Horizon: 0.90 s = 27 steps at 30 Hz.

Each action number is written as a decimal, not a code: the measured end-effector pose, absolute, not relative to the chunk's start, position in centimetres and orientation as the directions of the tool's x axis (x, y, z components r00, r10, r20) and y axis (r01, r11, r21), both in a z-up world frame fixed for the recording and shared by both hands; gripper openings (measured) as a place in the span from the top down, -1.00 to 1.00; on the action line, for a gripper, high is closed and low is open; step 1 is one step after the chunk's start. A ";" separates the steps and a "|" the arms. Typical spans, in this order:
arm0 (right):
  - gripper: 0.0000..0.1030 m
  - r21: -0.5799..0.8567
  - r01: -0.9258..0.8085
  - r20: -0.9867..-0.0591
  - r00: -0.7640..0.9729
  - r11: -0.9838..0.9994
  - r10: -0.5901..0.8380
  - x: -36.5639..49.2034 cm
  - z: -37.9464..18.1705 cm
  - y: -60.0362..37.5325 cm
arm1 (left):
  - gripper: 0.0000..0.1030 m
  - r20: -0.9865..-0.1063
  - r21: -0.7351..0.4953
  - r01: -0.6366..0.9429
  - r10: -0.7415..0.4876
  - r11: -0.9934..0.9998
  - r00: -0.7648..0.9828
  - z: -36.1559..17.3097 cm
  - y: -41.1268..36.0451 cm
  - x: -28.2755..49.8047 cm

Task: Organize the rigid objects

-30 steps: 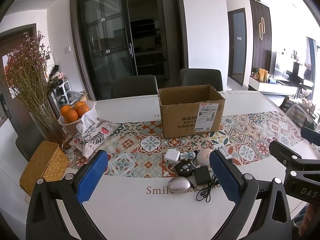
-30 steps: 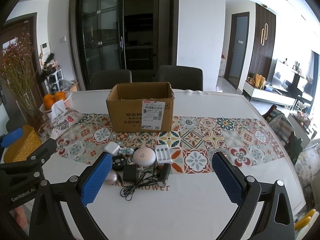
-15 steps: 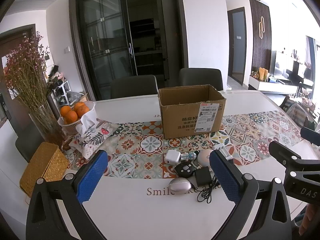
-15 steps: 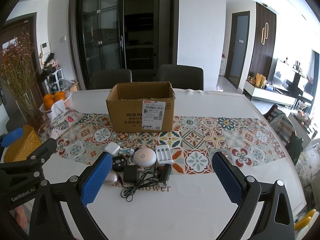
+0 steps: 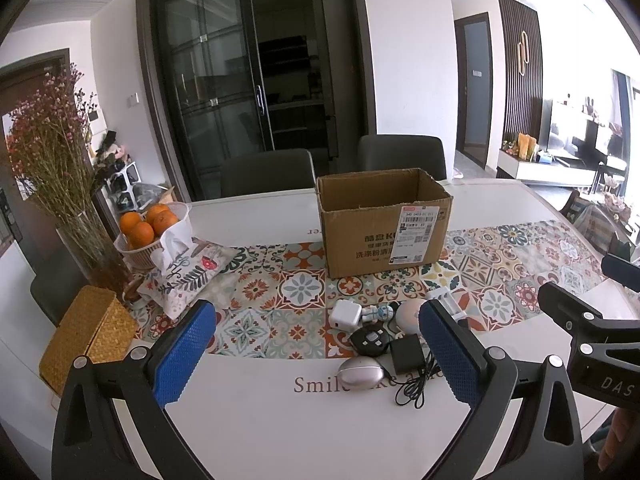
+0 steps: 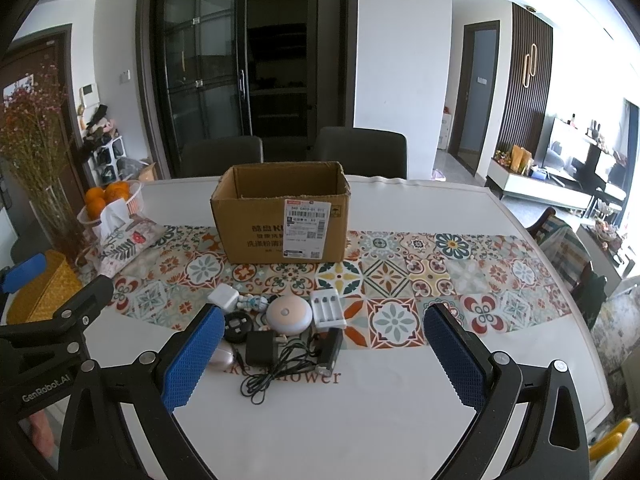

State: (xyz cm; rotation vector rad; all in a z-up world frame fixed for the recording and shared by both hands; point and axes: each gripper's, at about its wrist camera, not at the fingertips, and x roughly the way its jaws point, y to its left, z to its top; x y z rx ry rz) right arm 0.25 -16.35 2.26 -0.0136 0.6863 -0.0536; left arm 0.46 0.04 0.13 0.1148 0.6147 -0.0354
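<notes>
Nothing is packed yet, by the look of it: both grippers hover at the near edge of the tabletop point(image 6: 400, 420), the left gripper point(image 5: 320, 352) and right gripper point(image 6: 320, 354) each with jaws wide apart and empty. The task's things sit clustered on the near side of one open cardboard box point(image 6: 280, 216): one white charger cube point(image 6: 223, 295), one small figurine point(image 6: 252, 302), one round black remote point(image 6: 237, 326), one domed night light point(image 6: 289, 314), one battery charger point(image 6: 328, 307), one black adapter point(image 6: 260, 346) with cable, one silver mouse point(image 5: 360, 373). The next move probably calls for lowering one gripper over a single item, avoiding the cable.
</notes>
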 end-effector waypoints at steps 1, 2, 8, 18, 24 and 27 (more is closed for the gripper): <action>-0.95 -0.029 0.044 -0.634 0.772 0.999 -0.053 0.3 2.2 -16.4 | -1.00 -0.577 0.097 0.068 0.001 0.993 0.817 0.1 0.0 0.4; -0.95 -0.029 0.044 -0.634 0.772 0.999 -0.052 0.3 2.2 -16.4 | -1.00 -0.577 0.097 0.066 0.002 0.993 0.817 0.1 0.0 0.4; -0.95 -0.029 0.044 -0.635 0.771 0.999 -0.052 0.4 2.1 -16.4 | -1.00 -0.580 0.097 0.069 0.000 0.993 0.815 0.0 -0.1 0.7; -0.95 -0.022 0.039 -0.650 0.759 0.999 -0.044 0.7 1.5 -16.2 | -1.00 -0.613 0.106 0.074 0.006 0.992 0.790 -1.4 -0.2 1.7; -0.95 -0.010 0.026 -0.687 0.726 1.000 -0.026 1.5 -0.4 -16.3 | -1.00 -0.661 0.110 0.072 0.019 0.991 0.750 -3.2 -0.4 2.8; -0.95 -0.010 0.020 -0.712 0.702 1.000 -0.021 2.5 -1.6 -16.3 | -1.00 -0.699 0.110 0.071 0.026 0.991 0.715 -4.8 -0.4 3.5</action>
